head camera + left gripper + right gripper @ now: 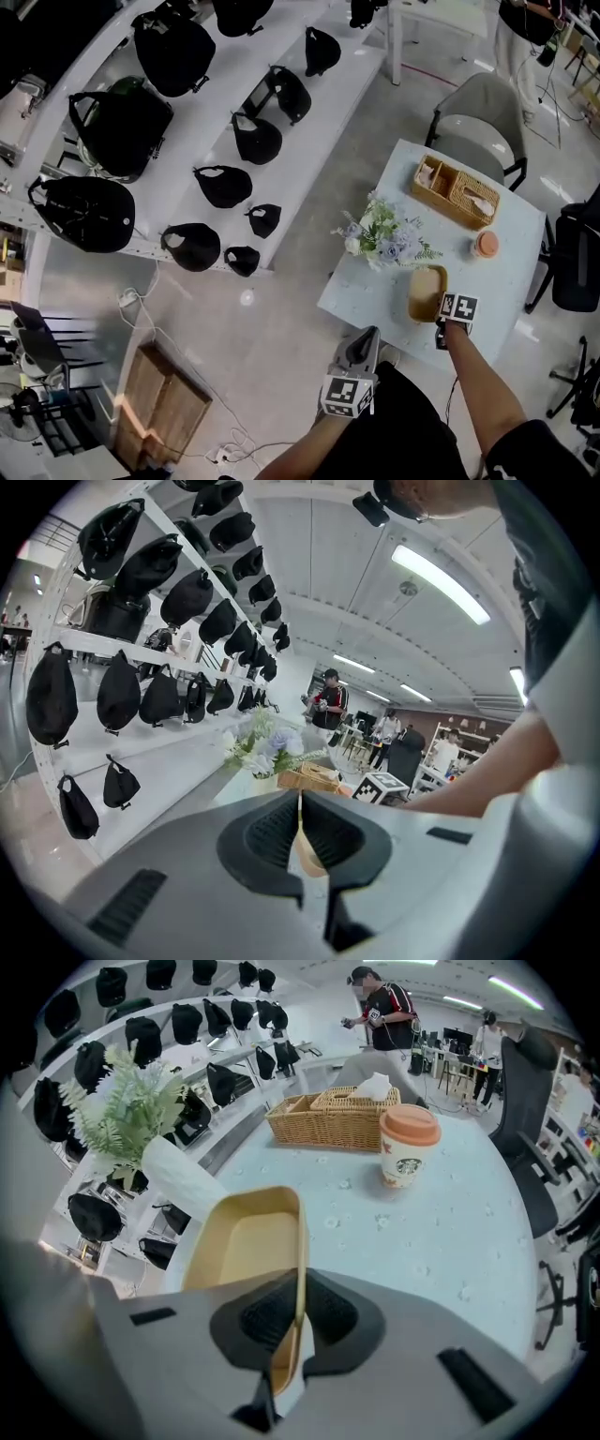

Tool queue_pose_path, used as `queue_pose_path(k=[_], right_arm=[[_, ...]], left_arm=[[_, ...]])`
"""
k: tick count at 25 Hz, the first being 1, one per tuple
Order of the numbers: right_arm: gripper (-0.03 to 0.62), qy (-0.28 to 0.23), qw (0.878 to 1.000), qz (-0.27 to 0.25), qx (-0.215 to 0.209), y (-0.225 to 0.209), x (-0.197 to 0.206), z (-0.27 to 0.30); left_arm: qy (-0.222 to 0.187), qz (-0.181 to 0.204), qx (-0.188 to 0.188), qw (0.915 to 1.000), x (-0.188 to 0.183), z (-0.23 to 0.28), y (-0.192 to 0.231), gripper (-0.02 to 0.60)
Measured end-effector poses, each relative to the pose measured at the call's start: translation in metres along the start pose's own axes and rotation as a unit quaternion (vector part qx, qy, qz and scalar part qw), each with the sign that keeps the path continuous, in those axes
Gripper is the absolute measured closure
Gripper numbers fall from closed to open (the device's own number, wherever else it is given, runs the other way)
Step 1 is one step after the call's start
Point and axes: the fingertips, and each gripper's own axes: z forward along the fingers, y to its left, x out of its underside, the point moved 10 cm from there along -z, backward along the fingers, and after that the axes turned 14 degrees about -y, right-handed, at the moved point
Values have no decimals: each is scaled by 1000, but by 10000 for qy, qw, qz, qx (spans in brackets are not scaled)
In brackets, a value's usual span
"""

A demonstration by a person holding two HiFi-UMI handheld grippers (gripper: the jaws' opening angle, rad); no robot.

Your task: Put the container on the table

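Wicker basket, lidded cup, flower bouquet (black bags on white shelves)

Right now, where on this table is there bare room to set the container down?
In the right gripper view, bare table lies right of the container, nearer than the cup. The flowers crowd its left; the basket fills the far side.

In the head view, the right gripper covers its own jaws and the near end of the container. The right frame edge cuts off the black chair at mid-height.
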Motion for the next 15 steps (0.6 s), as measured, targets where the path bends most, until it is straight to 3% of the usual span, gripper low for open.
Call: queue_pose_path(k=[7,15], right_arm=[[582,98,9995,-301,83,-9,-13,31],[582,153,9998,-72,107,-21,-17,58]], left_arm=[[35,-82,-5,10000,3,17,0,568],[-23,-50,45,10000,-3,42,-2,568]])
